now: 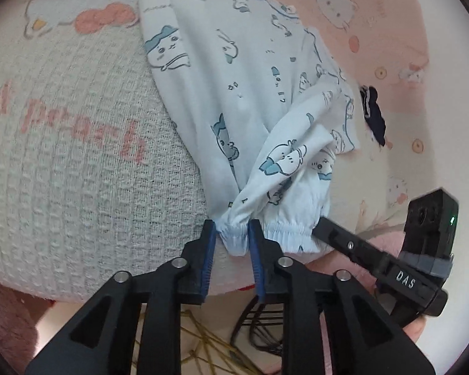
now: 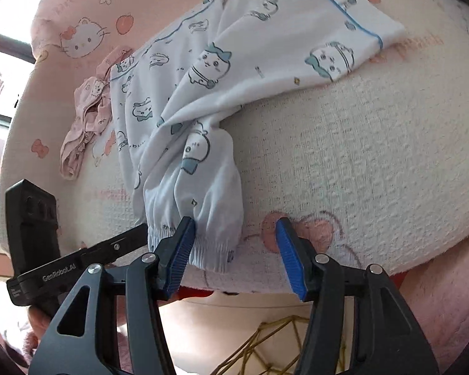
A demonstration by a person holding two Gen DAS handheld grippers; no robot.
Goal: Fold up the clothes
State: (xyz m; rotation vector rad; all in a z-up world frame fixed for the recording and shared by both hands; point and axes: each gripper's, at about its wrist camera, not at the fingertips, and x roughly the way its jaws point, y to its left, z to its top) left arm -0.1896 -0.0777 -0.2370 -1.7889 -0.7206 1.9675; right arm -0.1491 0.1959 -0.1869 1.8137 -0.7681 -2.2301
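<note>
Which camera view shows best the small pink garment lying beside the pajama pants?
The right wrist view: the small pink garment lies crumpled in full sight, touching the far side of the pajama pants. The left wrist view does not clearly show it; only a blurred pink fabric at the top edge, which I cannot identify.

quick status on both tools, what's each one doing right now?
Left tool: elastic cuff of the printed pyjama pants bunched between its pads; whether they press it cannot be told.
Right tool: open, holding nothing, the second cuff beside one pad.
</note>
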